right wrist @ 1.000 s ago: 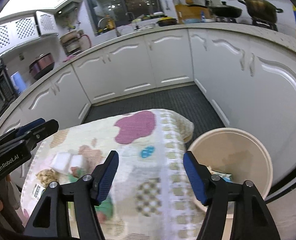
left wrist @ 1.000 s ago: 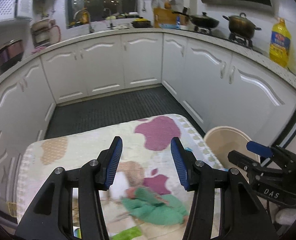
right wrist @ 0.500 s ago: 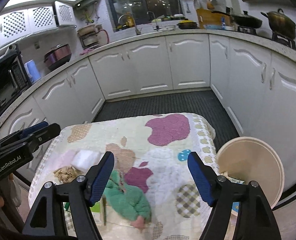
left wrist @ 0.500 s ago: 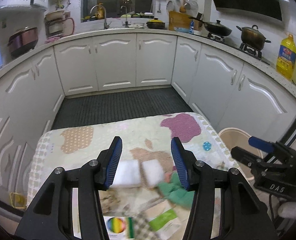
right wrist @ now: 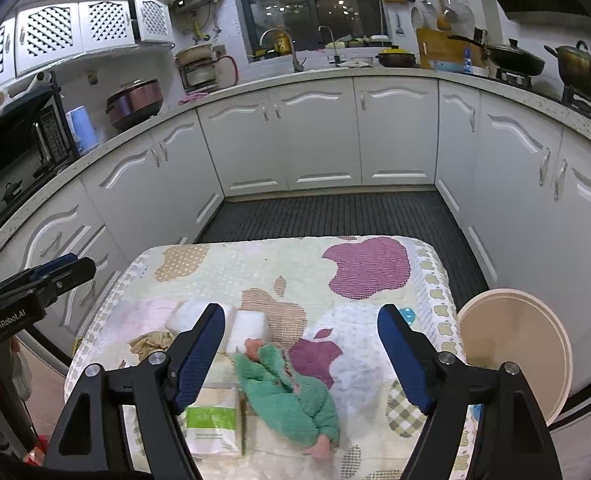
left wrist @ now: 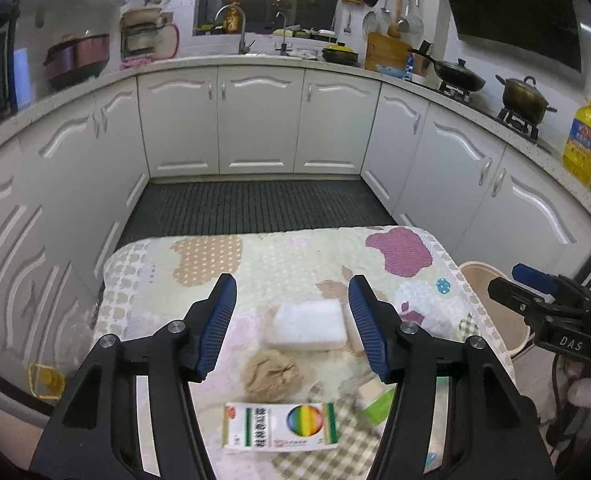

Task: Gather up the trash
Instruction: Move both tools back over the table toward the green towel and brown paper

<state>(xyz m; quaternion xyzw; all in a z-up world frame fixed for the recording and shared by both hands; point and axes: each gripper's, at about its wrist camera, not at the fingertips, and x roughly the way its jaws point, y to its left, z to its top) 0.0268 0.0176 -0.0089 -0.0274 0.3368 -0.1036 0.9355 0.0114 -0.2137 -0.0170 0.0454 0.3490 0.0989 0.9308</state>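
Note:
On a table under an apple-print cloth (left wrist: 295,264) lie a white foam block (left wrist: 307,326), a crumpled brown paper ball (left wrist: 273,372), a small box with a rainbow disc (left wrist: 281,426) and a green packet (left wrist: 379,404). My left gripper (left wrist: 291,320) hovers above the block and paper, its jaws opening with nothing pressed between them. My right gripper (right wrist: 301,356) hangs over a green knitted doll (right wrist: 291,392), jaws also opening and empty. White blocks (right wrist: 251,328), the brown paper (right wrist: 151,342) and a green-and-white packet (right wrist: 211,424) lie to its left.
A beige round bin (right wrist: 515,344) stands on the floor off the table's right edge, also visible as the bin (left wrist: 491,300) behind the other gripper (left wrist: 535,292). White kitchen cabinets (left wrist: 259,120) curve around a dark ribbed floor mat (left wrist: 255,208).
Both views have swung left, away from the bin and over the table's litter. The jaws of both grippers stand wider than before.

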